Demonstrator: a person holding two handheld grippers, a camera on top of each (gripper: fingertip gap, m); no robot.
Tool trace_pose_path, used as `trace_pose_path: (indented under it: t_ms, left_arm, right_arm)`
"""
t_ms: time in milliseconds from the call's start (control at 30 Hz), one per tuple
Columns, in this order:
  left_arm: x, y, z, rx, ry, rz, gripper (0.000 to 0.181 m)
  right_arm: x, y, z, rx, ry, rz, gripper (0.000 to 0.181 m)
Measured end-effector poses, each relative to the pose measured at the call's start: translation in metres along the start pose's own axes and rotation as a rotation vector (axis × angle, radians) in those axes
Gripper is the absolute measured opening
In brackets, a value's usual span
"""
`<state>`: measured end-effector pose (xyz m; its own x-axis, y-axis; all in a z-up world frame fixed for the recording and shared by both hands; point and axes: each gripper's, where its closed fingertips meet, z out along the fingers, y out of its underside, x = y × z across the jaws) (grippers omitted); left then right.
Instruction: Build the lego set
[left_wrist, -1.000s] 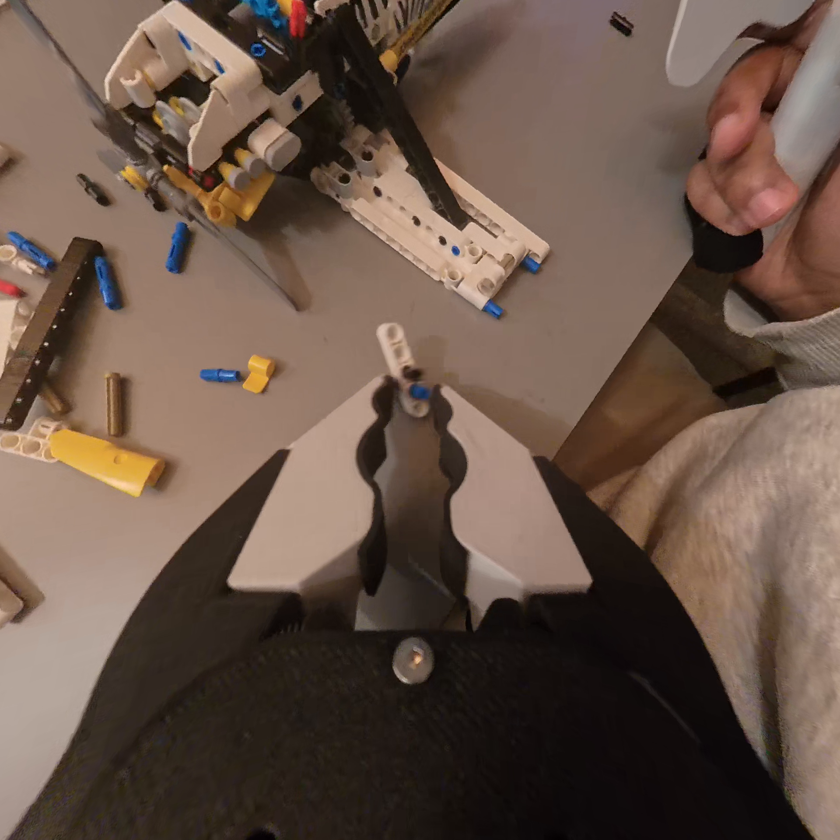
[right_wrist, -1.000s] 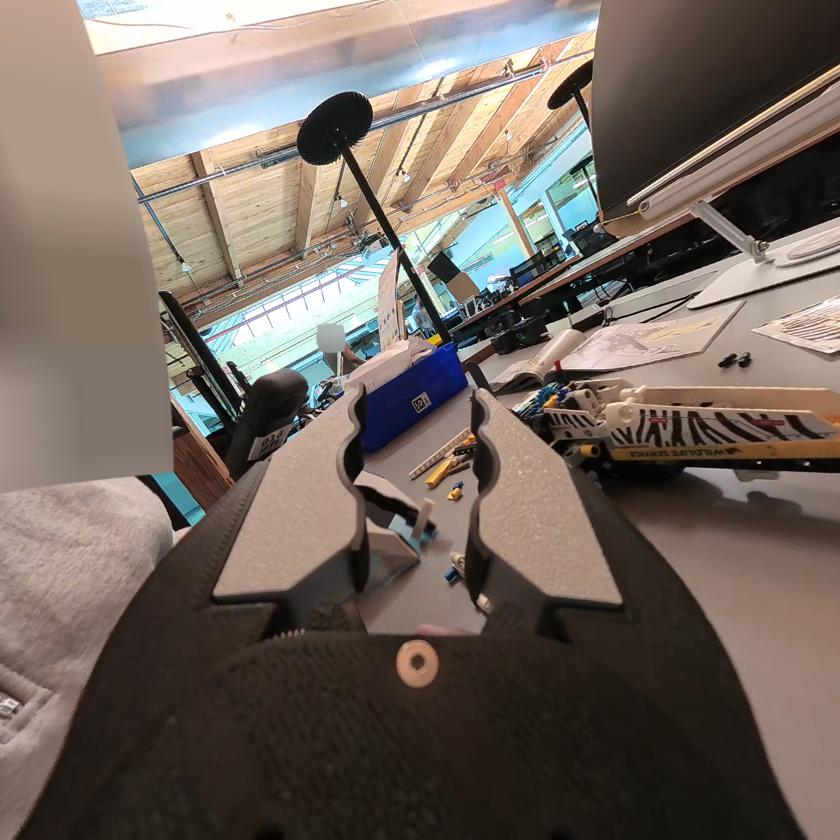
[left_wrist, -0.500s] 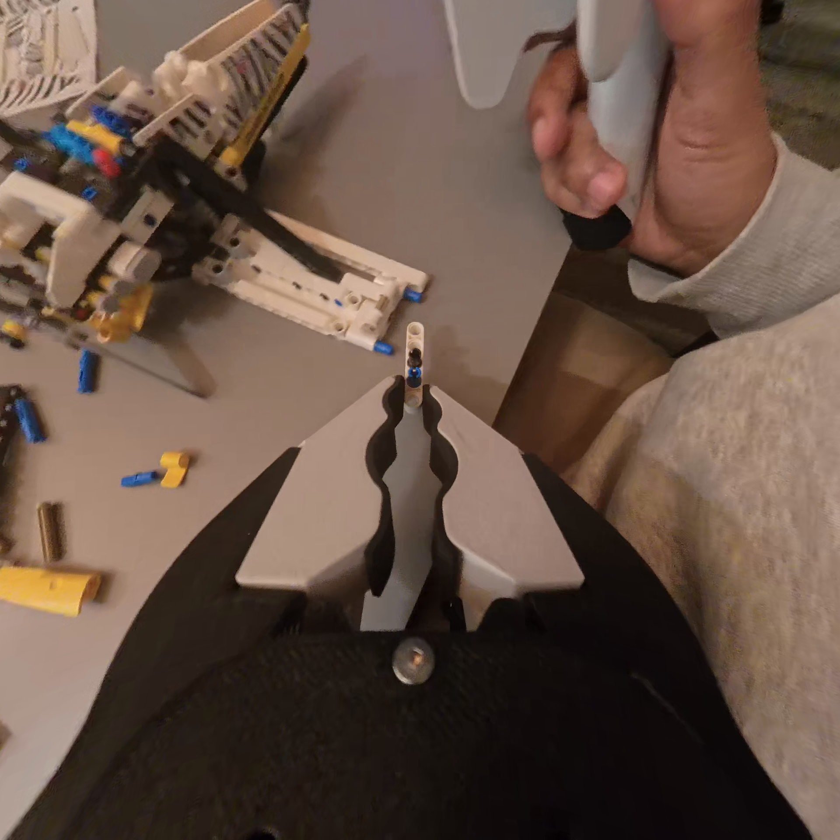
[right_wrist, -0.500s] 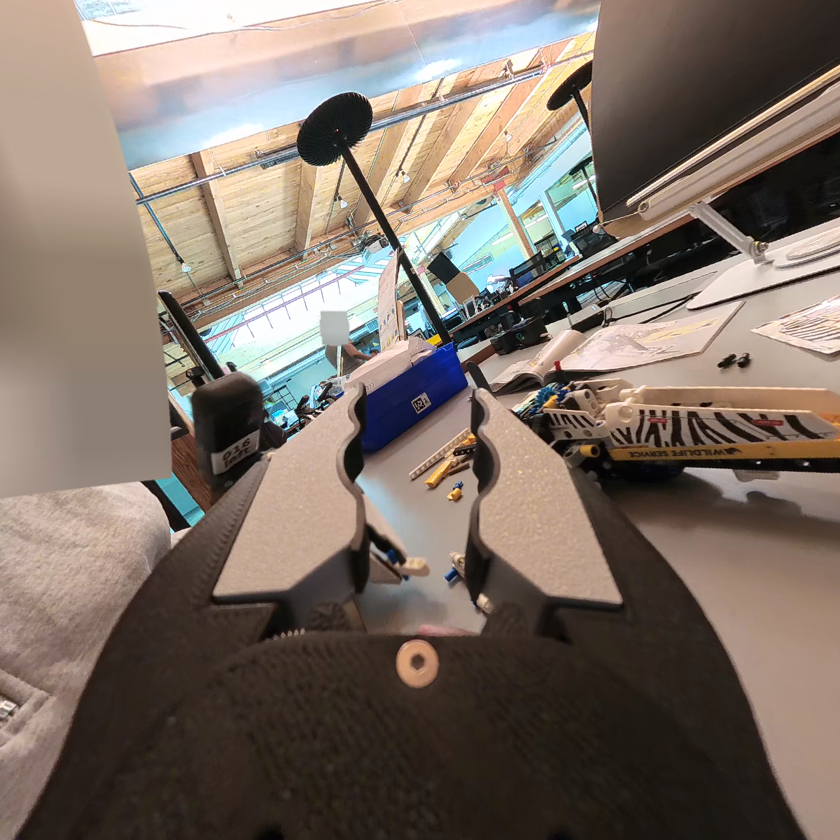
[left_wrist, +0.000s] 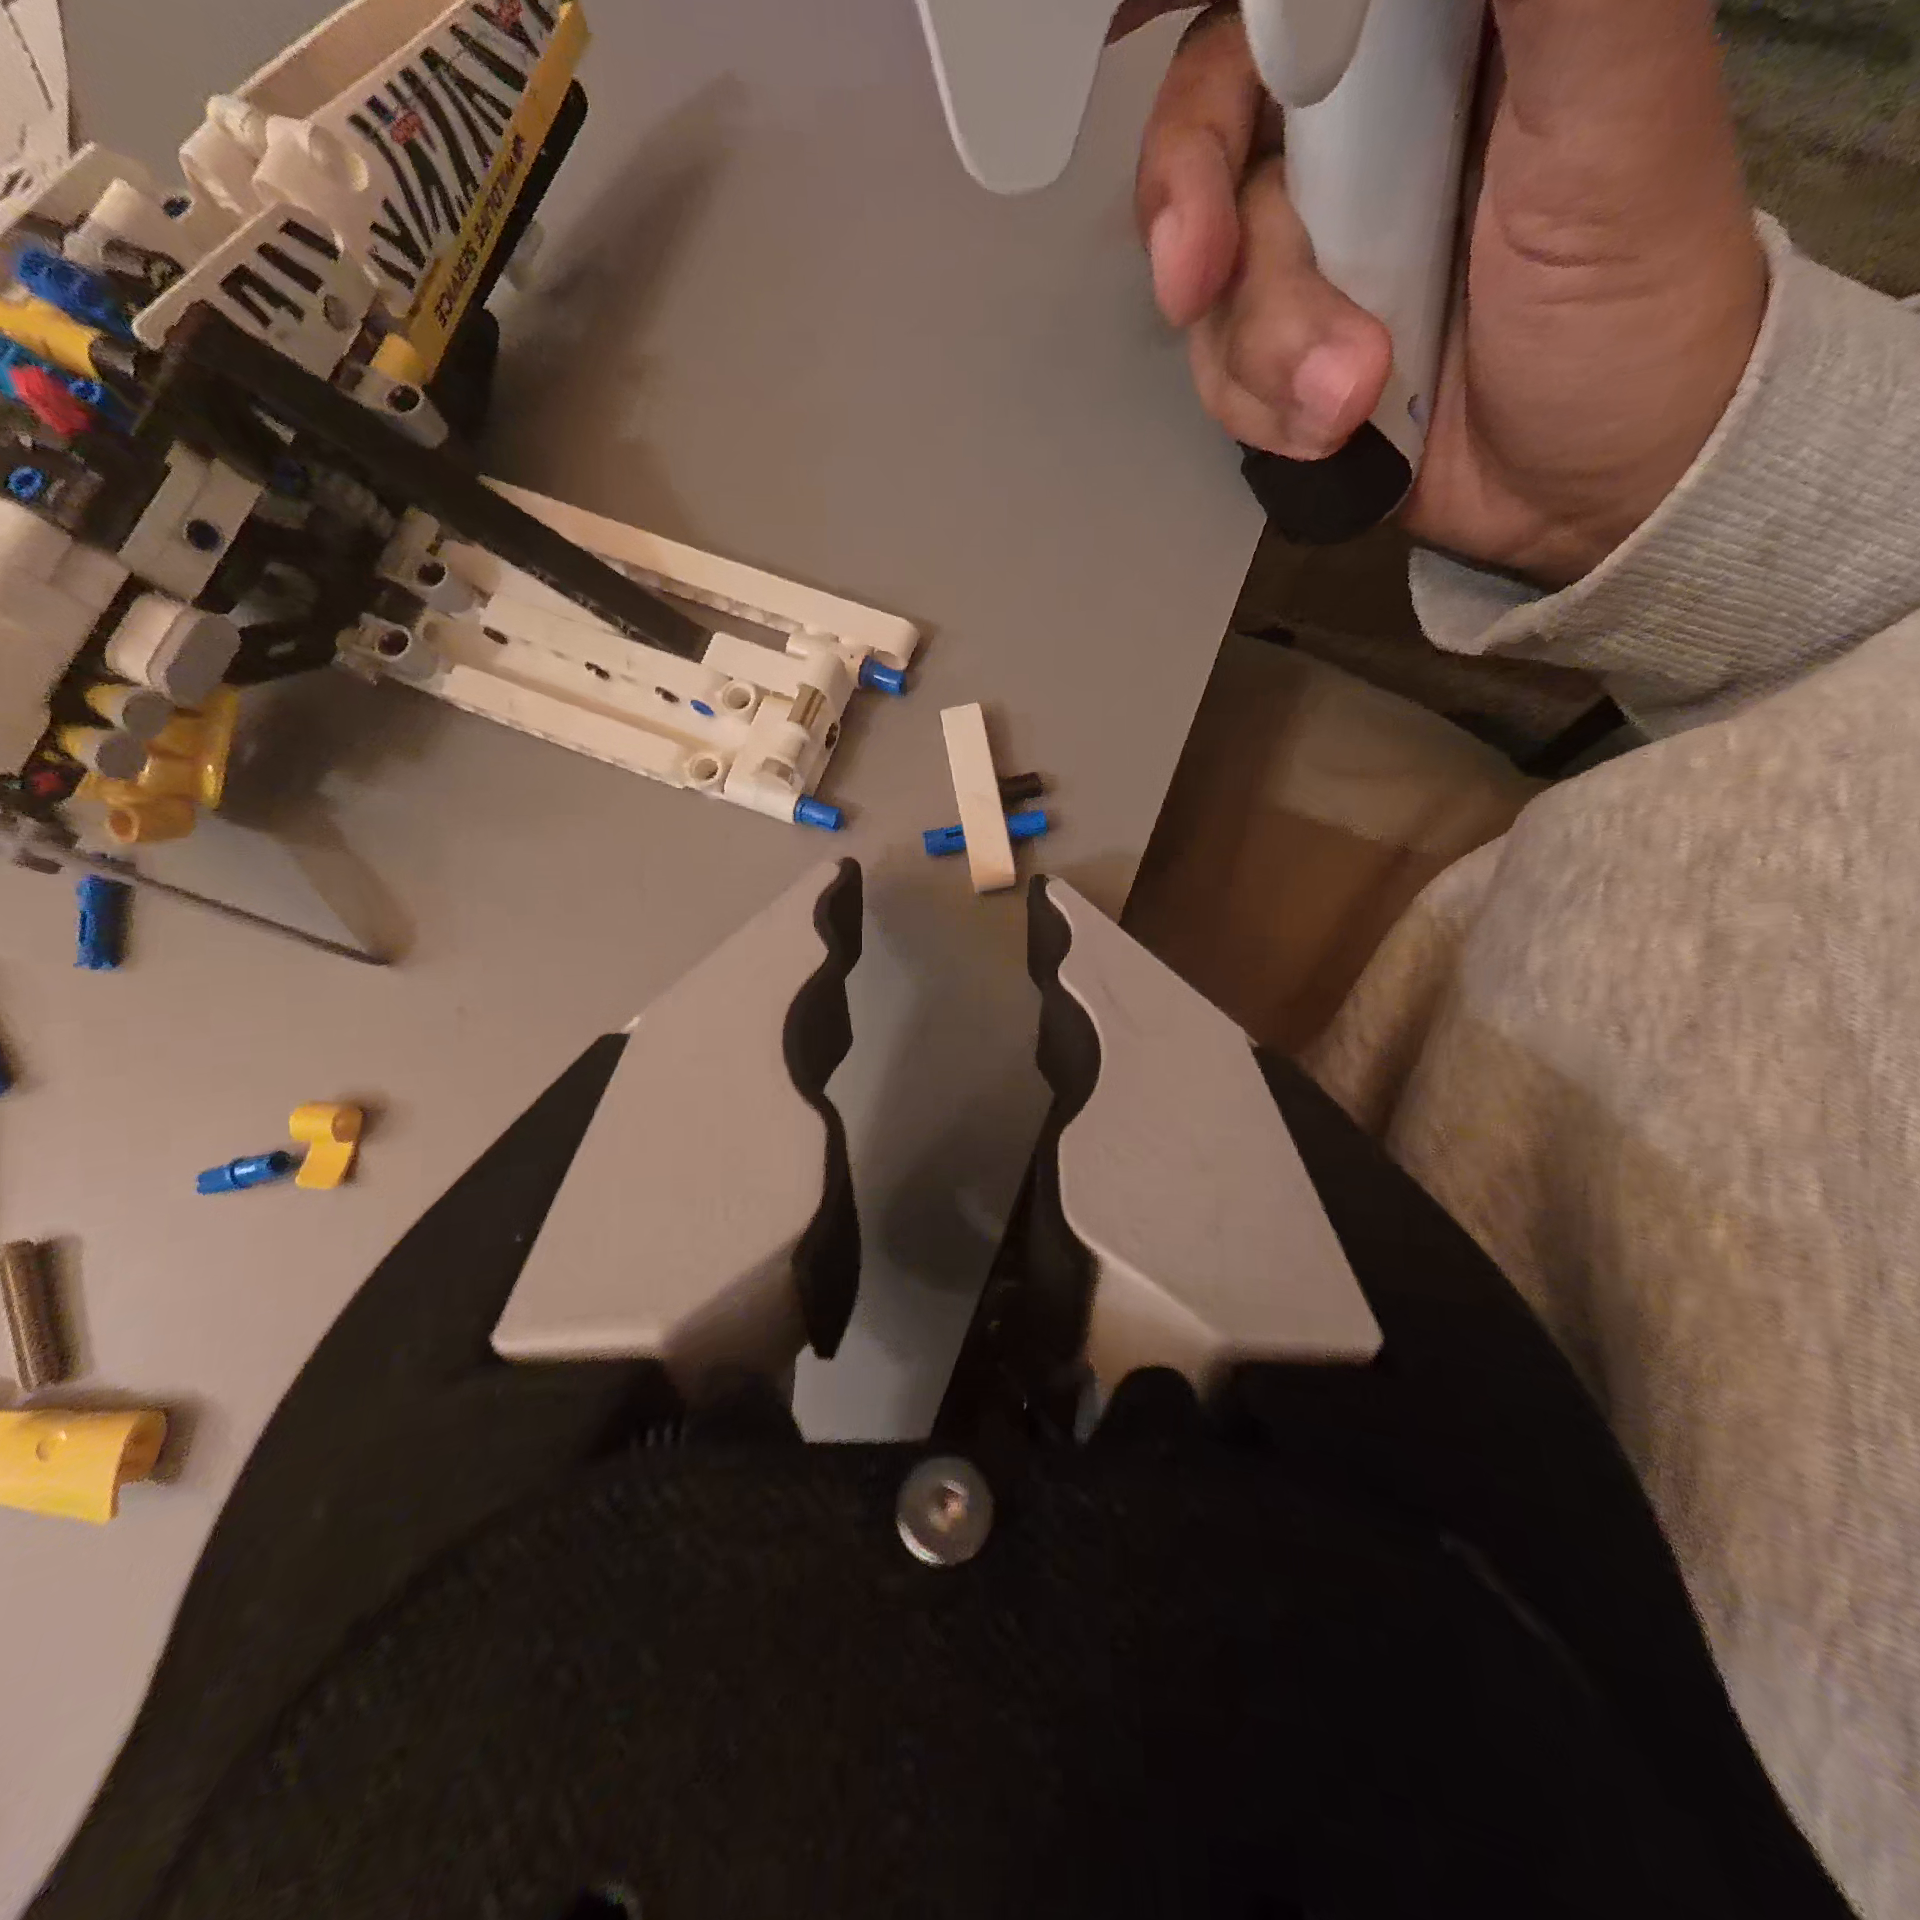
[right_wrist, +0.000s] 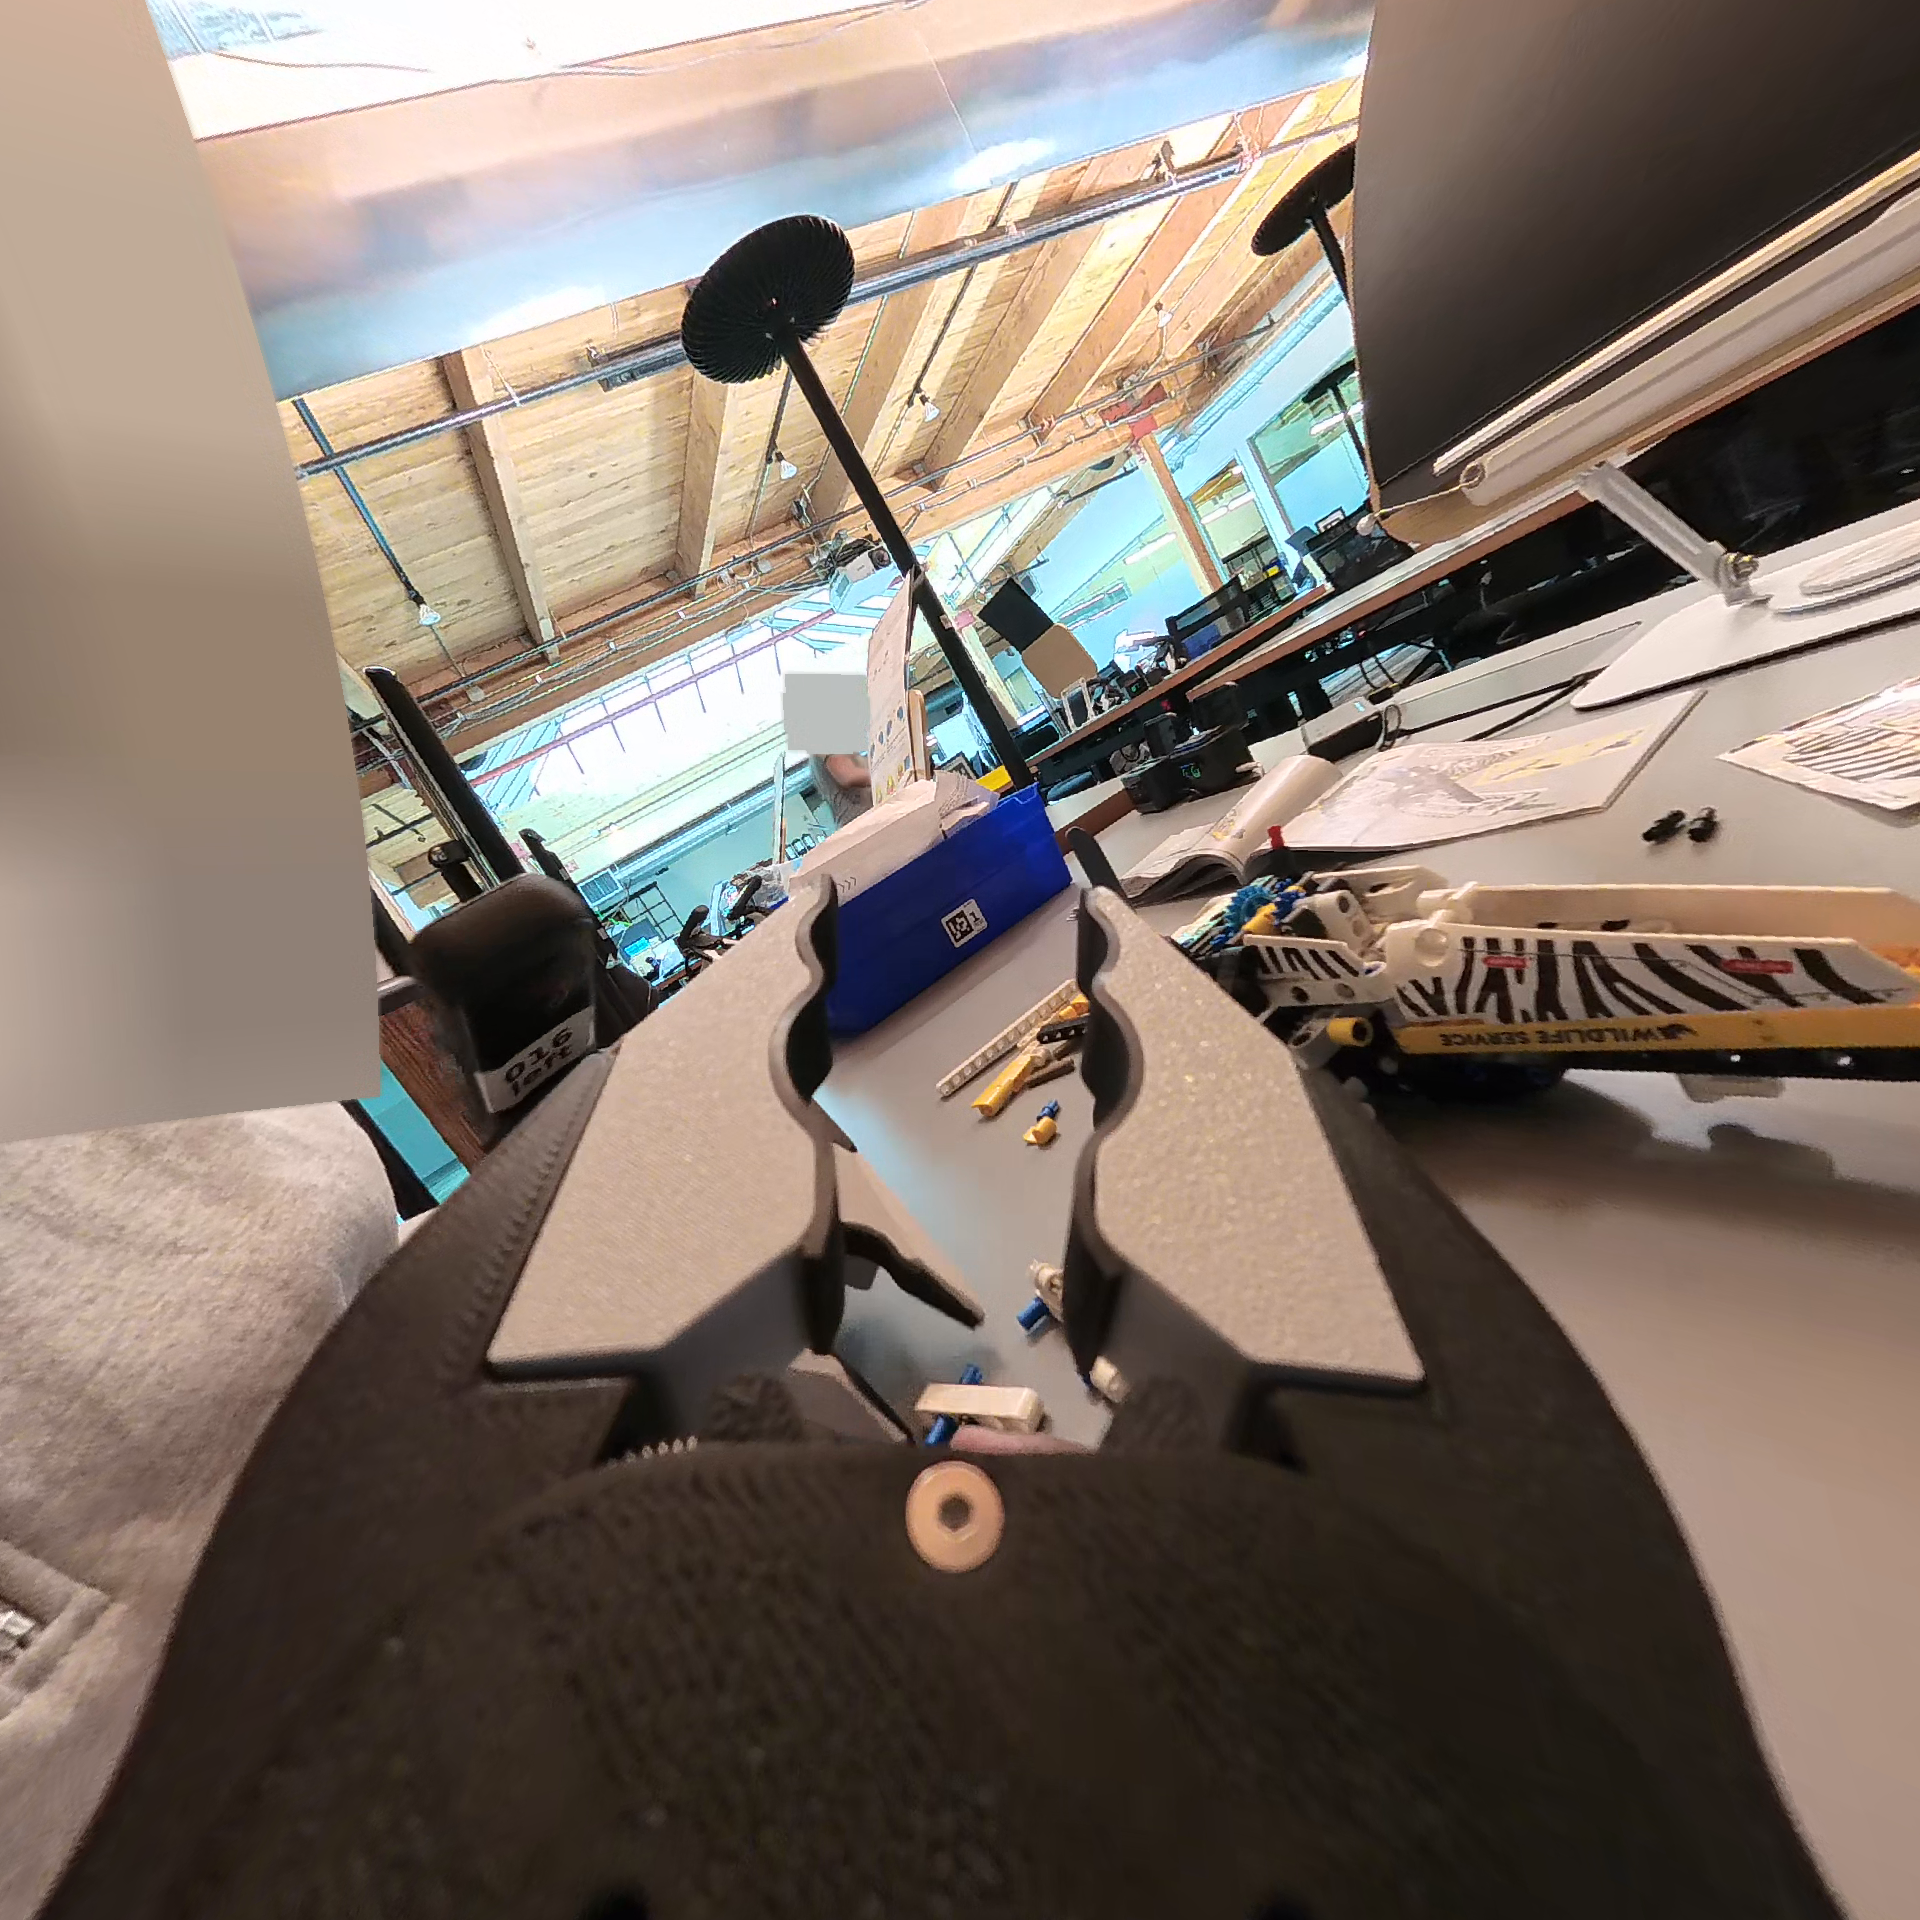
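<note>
Now both tools gape empty; white beam (left_wrist: 978, 795) lies before left tool (left_wrist: 943, 881)

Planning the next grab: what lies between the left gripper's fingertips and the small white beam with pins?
Only bare grey table, seen in the left wrist view; the white beam lies just beyond the open left gripper.

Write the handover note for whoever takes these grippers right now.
Left gripper: open, empty, just short of the small white beam.
Right gripper: open, empty, raised near the table edge, aimed across the desk.
The beam lies flat on the grey table near its edge, carrying a blue pin and a black pin.
The zebra-striped model is part built; loose pins and yellow parts lie left of it.
Left: pick up the beam and fit it.
</note>
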<state>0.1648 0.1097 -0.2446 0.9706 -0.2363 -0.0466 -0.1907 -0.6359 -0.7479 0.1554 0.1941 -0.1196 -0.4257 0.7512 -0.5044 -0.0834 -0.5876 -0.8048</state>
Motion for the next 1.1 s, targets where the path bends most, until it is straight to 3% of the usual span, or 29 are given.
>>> trace_pose_path:
  t_ms: [100,333,1100]
  left_arm:
    - [0.0,0.0,0.001,0.0,0.01,-0.023,0.028]
    - [-0.005,-0.003,0.005,0.006,0.004,-0.044,0.006]
    - [-0.019,-0.006,0.009,0.038,-0.046,-0.132,0.006]
  right_arm:
    - [-0.001,0.0,0.0,0.0,0.0,0.001,0.045]
    - [0.0,0.0,0.001,0.001,0.003,-0.001,0.044]
    - [-0.002,0.003,0.006,0.006,0.01,-0.002,0.044]
